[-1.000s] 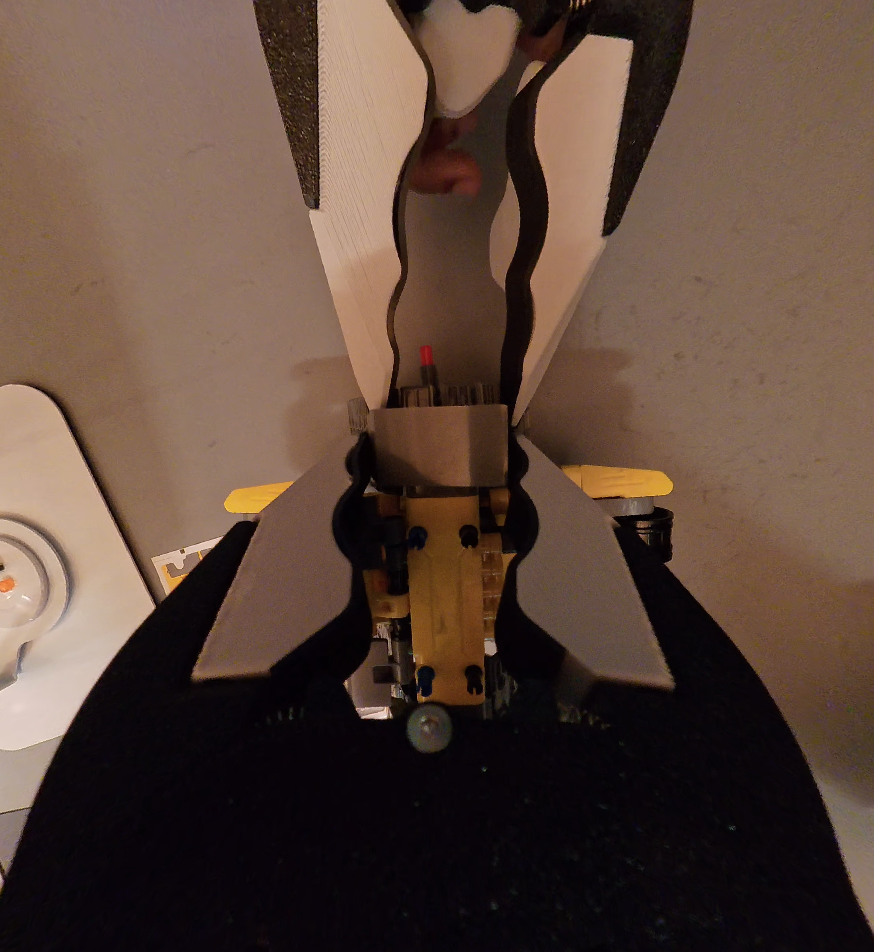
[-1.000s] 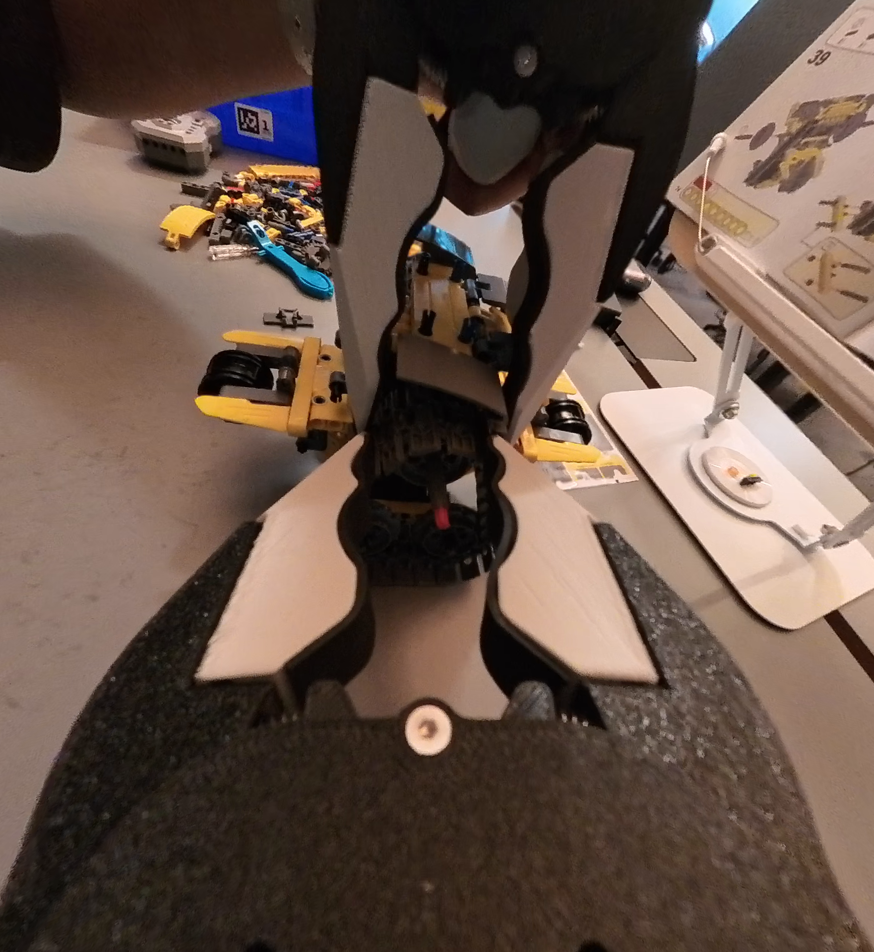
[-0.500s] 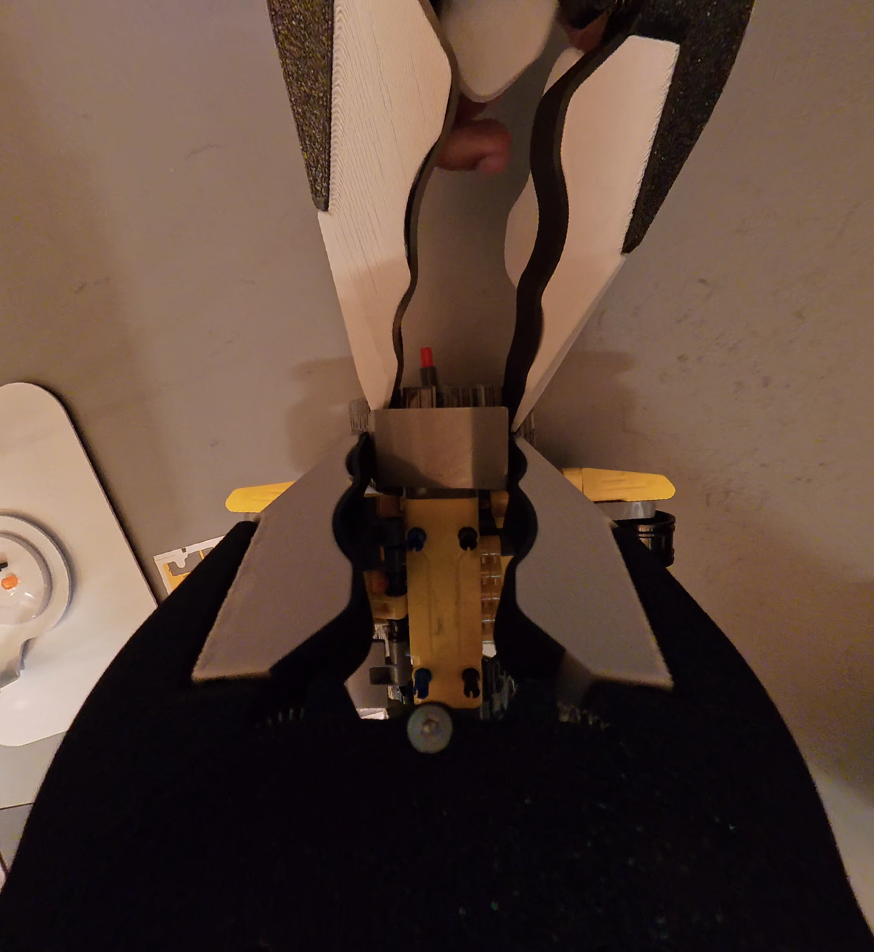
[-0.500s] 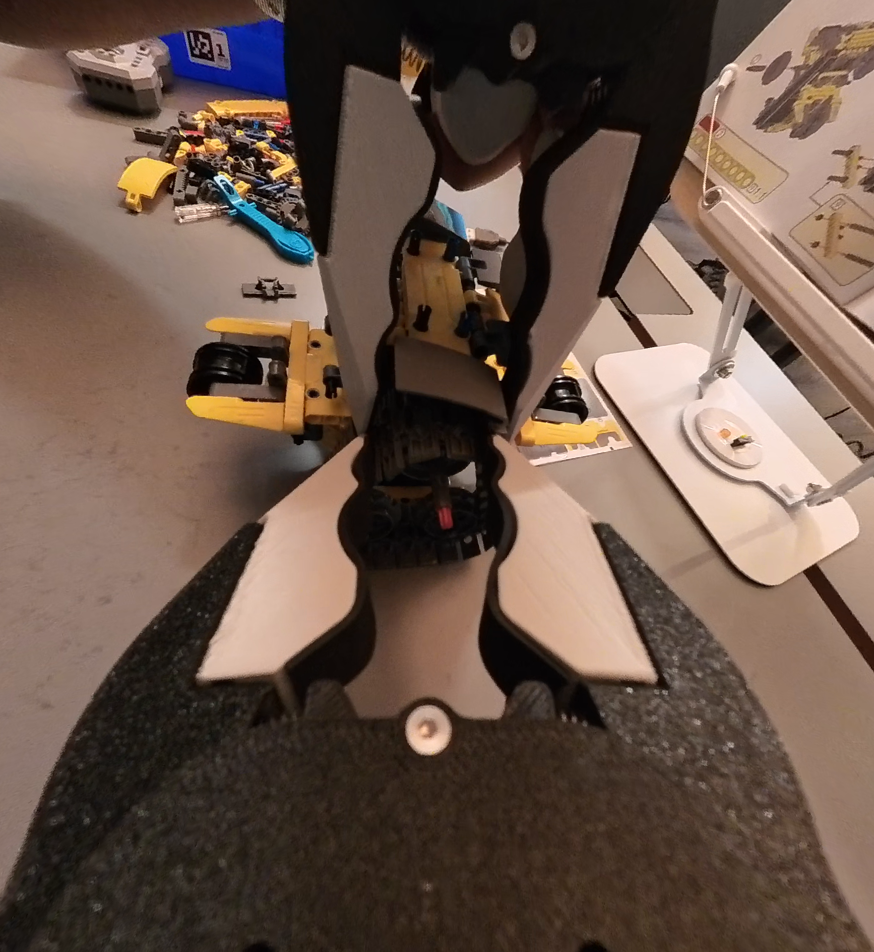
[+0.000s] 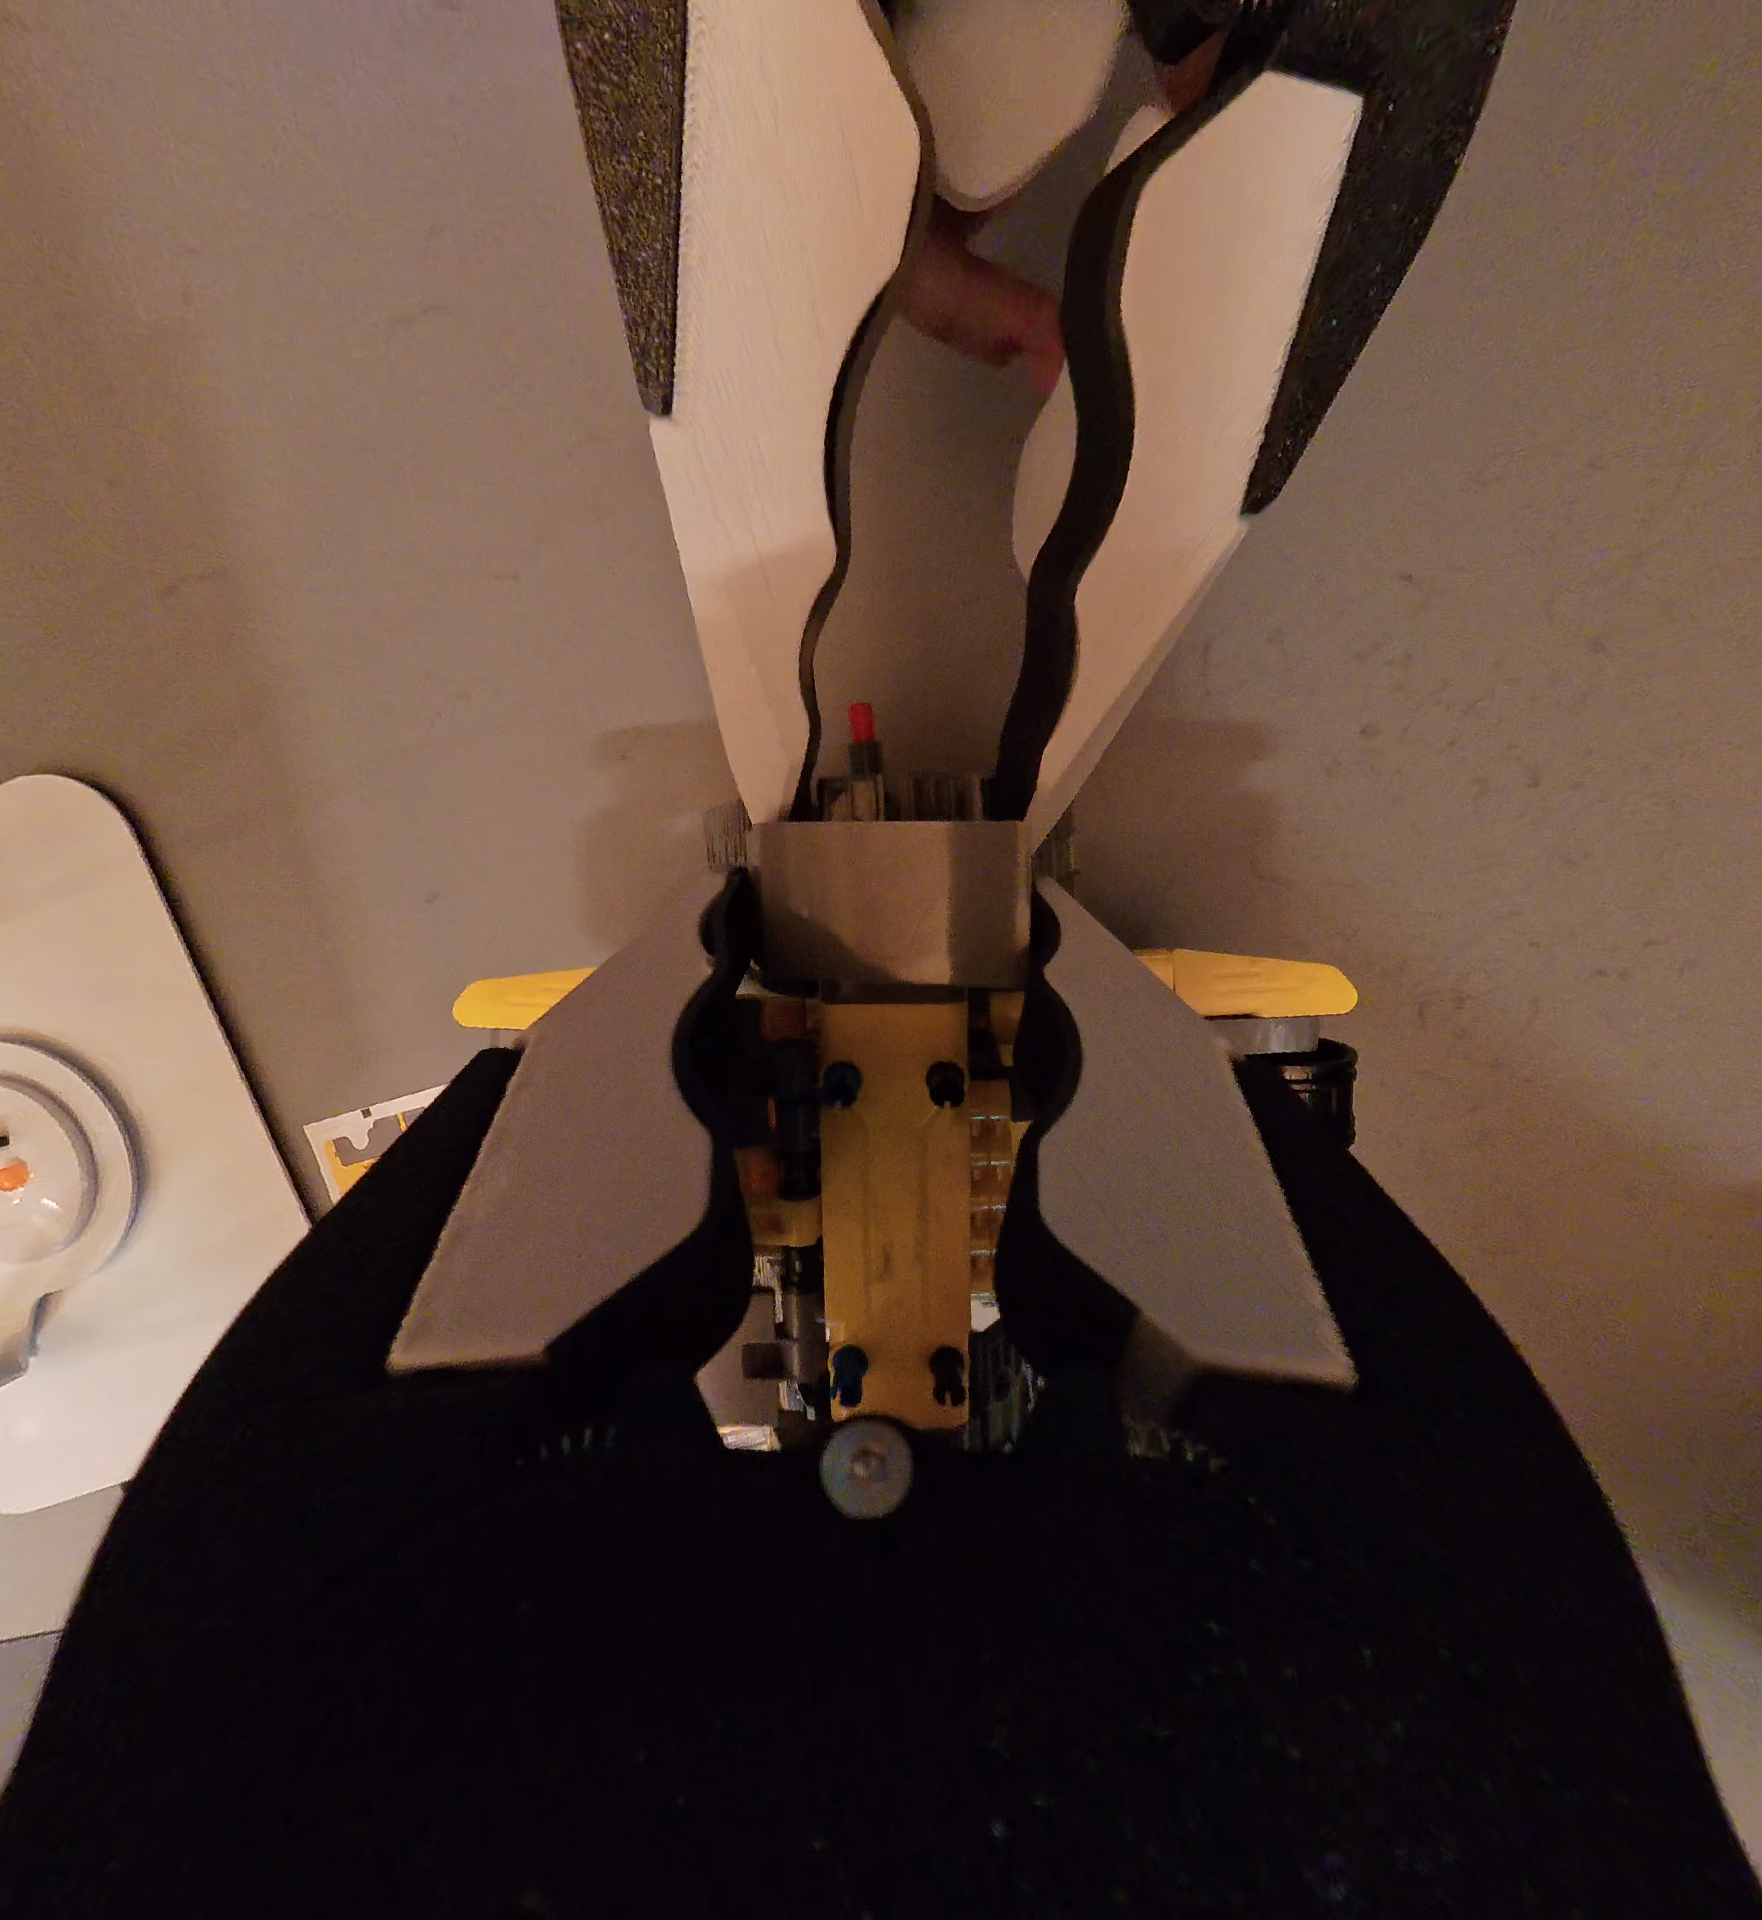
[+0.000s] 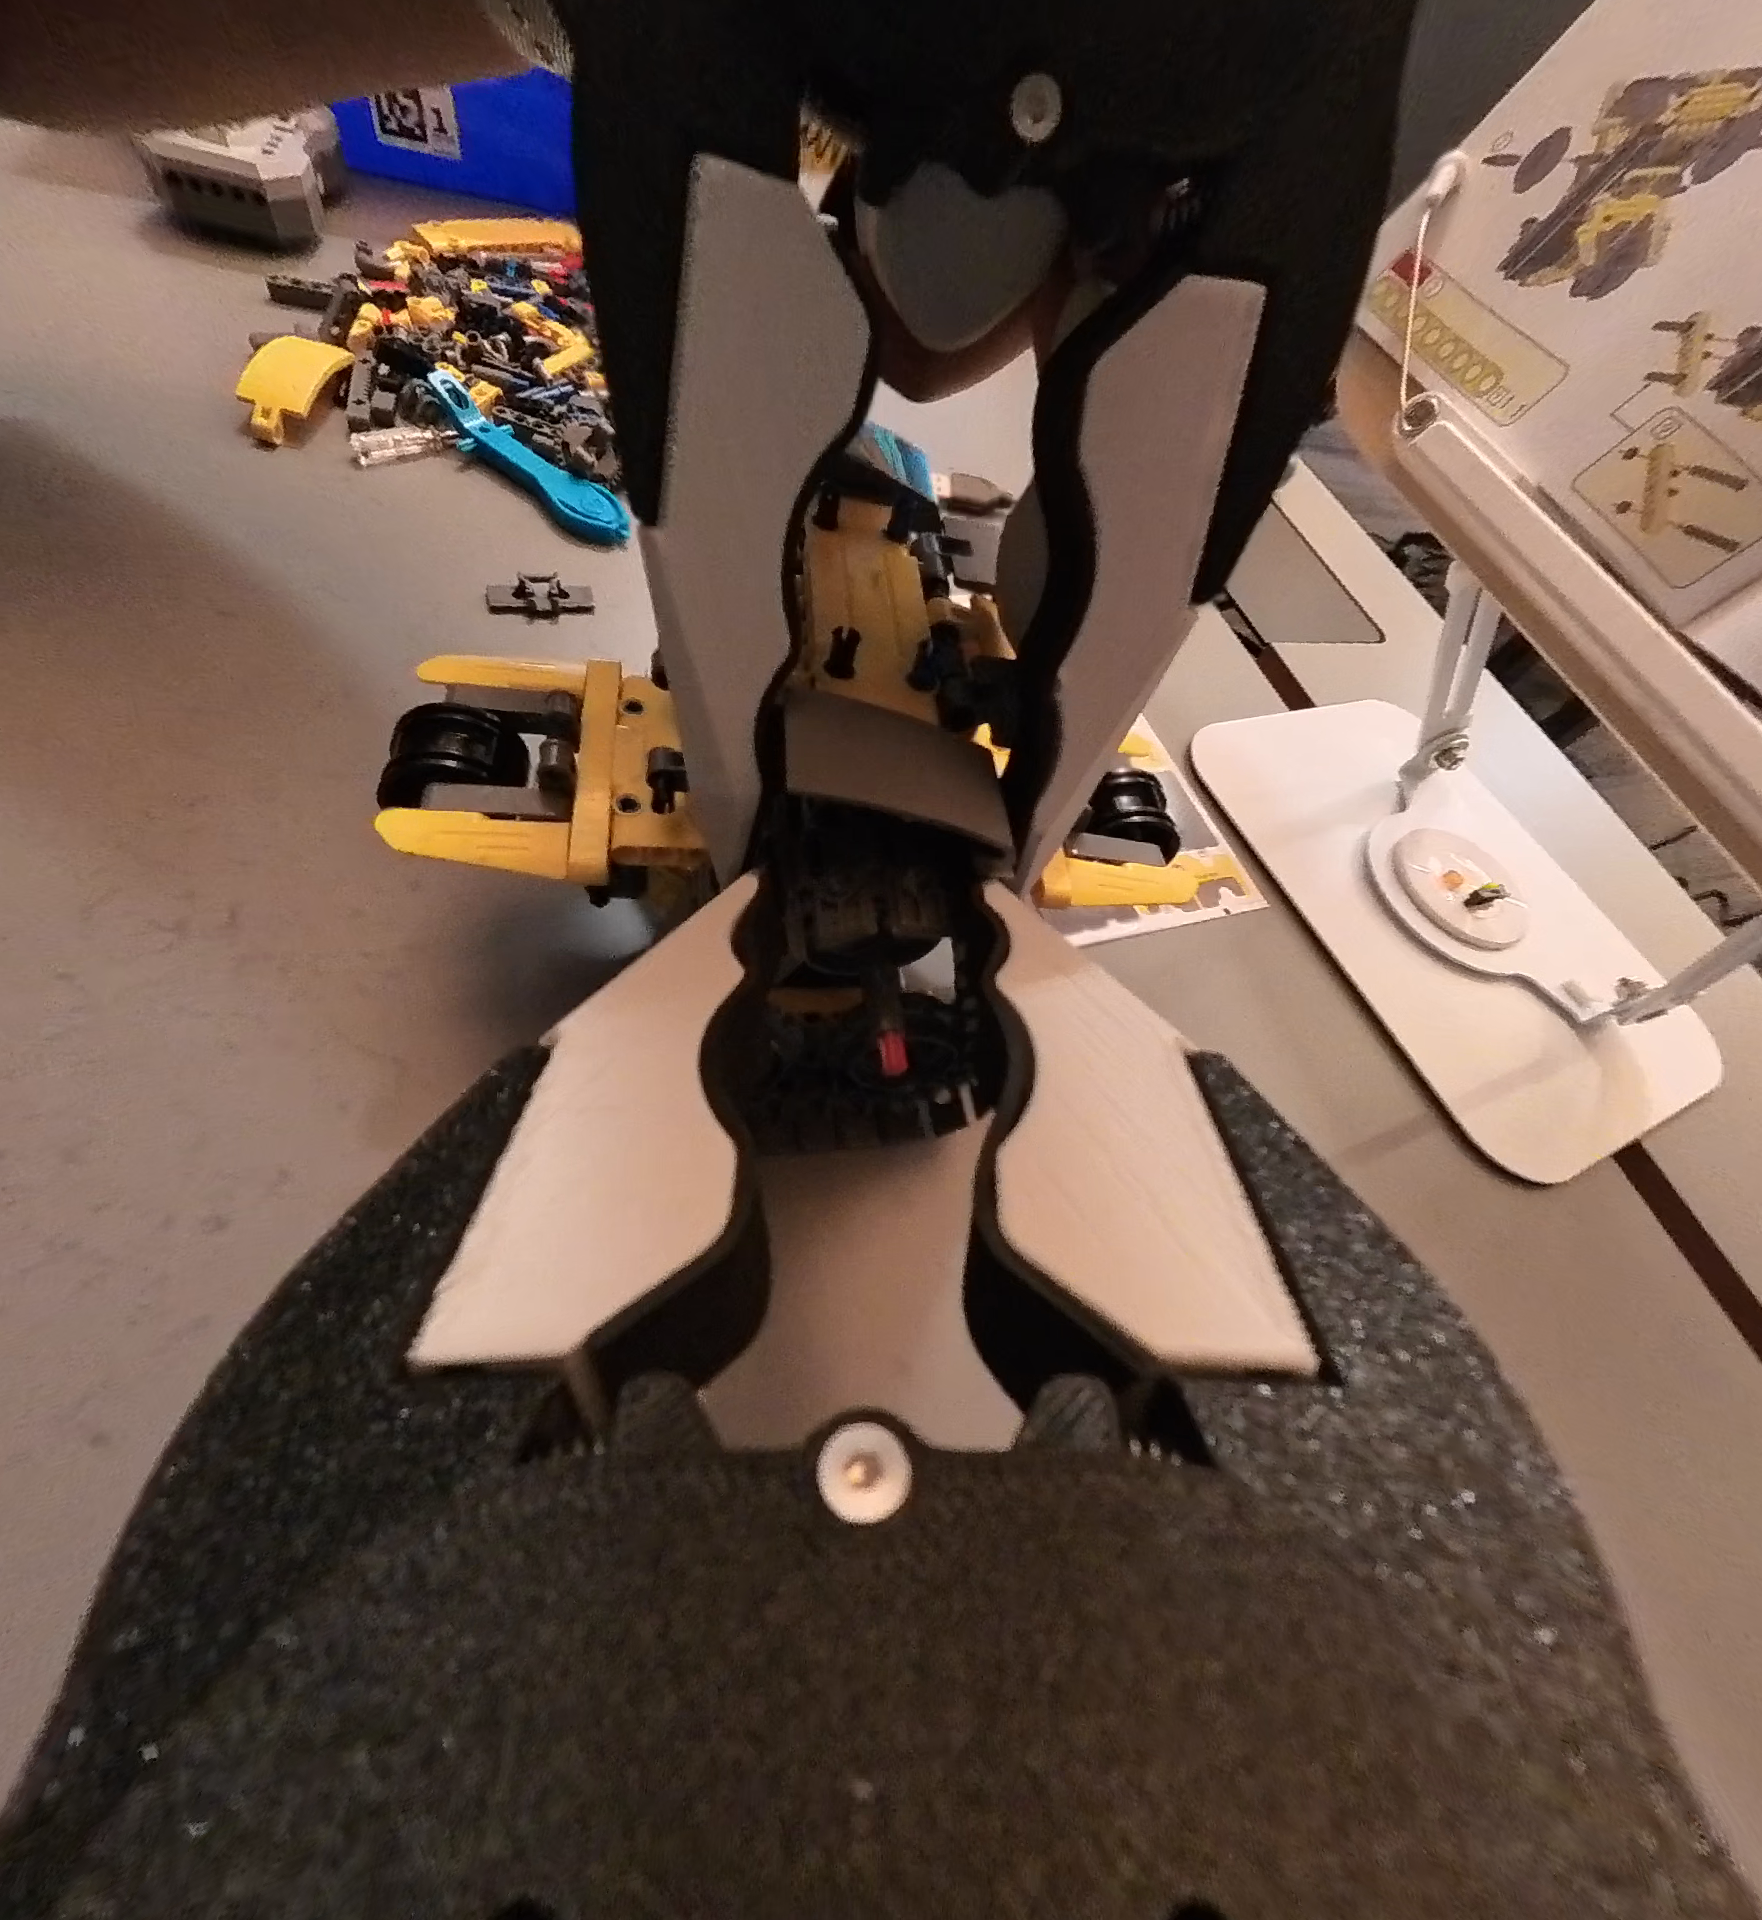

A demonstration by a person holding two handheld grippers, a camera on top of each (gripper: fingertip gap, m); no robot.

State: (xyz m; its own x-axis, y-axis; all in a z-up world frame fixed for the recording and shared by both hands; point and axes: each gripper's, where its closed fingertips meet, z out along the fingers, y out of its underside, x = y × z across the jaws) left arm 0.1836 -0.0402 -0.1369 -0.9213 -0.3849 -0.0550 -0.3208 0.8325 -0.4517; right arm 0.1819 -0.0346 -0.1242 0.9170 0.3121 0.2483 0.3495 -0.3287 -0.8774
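Note:
A yellow brick-built model (image 5: pixel 892 1174) with a grey curved panel (image 5: pixel 887 914) is held from both ends. My left gripper (image 5: pixel 892 904) is shut on its yellow body. My right gripper (image 5: pixel 908 805), with white fingers, comes from the far side and is shut on the dark gear end, where a red axle tip (image 5: pixel 861 722) sticks out. In the right wrist view my right gripper (image 6: pixel 877 914) grips the dark gears with the red tip (image 6: pixel 892 1049), and the left gripper (image 6: pixel 882 831) holds the yellow body (image 6: pixel 877 613). A yellow chassis with black wheels (image 6: pixel 544 790) lies beneath; I cannot tell if they are joined.
A pile of loose bricks (image 6: pixel 461 343), a teal tool (image 6: pixel 534 478), a grey box (image 6: pixel 243 177) and a blue bin (image 6: pixel 461 125) lie at the far left. A small black piece (image 6: pixel 541 597) lies alone. An instruction booklet (image 6: pixel 1635 260) stands on a white stand (image 6: pixel 1459 914) at the right. Less than 4 cm separates the two grippers' tips. Left tips and right tips are each some 20 cm from the small black piece (image 6: pixel 541 597).
Both grippers stay shut on the model. The right gripper swayed slightly sideways and back around the gear end; the model and chassis hardly moved.

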